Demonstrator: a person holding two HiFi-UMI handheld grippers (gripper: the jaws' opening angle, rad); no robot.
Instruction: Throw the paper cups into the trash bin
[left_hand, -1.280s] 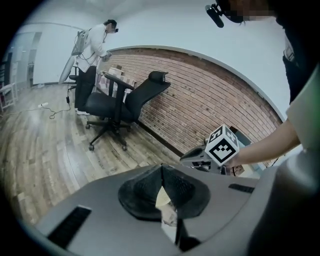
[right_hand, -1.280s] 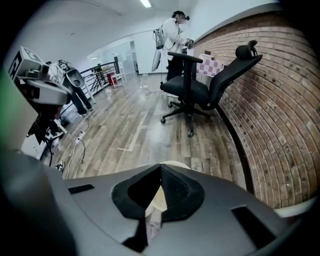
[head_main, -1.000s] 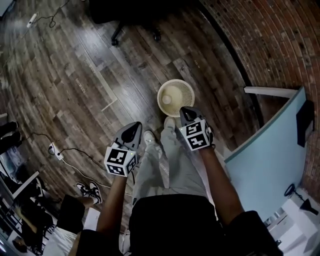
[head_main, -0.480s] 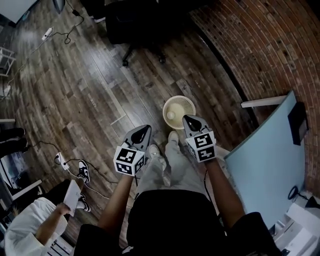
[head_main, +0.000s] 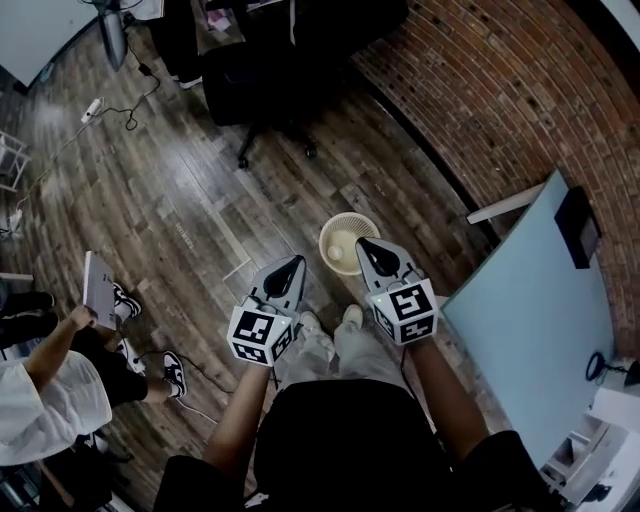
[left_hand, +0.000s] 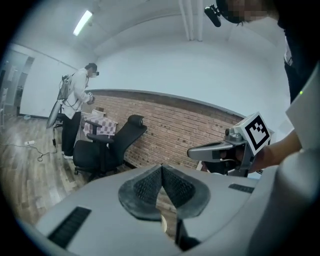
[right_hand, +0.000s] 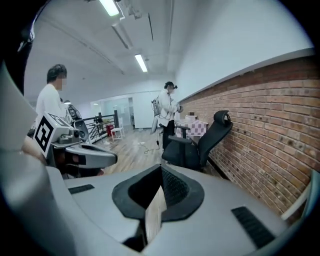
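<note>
Since both tongs are pressed together with nothing between them, no cup is in hand at this moment. Left tongs (head_main: 295, 264) and right tongs (head_main: 366, 244) are held side by side above the person's shoes (head_main: 352, 316), tips toward the bin (head_main: 372, 226). The bin stands on the floor (head_main: 190, 200) just ahead of the feet, between the brick wall (head_main: 480, 90) and the corner of the pale blue counter (head_main: 540, 300).

Each gripper view confirms the closure. The ribbed pads (left_hand: 145, 187) meet at the tip, and only a sliver of background shows below them.

A pale round shape, probably a cup (head_main: 338, 252), lies inside the bin. It is too small to confirm. No other cup shows in any view.

Judgement: the bin sits low and open-topped so cups can be dropped in from above. Closed, empty tongs held over it suggest that the drop is done and that no carry is under way.
</note>
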